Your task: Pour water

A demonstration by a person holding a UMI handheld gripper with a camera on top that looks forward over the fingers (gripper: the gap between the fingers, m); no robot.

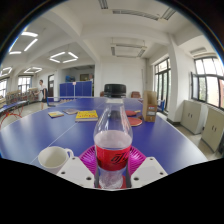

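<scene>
A clear plastic bottle (pixel 113 135) with a red label and a white cap stands upright between my fingers, held above the blue table (pixel 60 135). My gripper (pixel 112 165) is shut on the bottle, its magenta pads (pixel 91 157) pressing on the bottle's lower part at both sides. A white cup (pixel 53 157) stands on the table just to the left of the fingers, its mouth open upward. The bottle's base is hidden behind the gripper body.
A yellow book (pixel 87 115) and another flat thing (pixel 55 114) lie farther back on the table. A black object (pixel 116 91) and a brownish box (pixel 150 105) stand at the table's far side. Chairs, cabinets and windows line the room beyond.
</scene>
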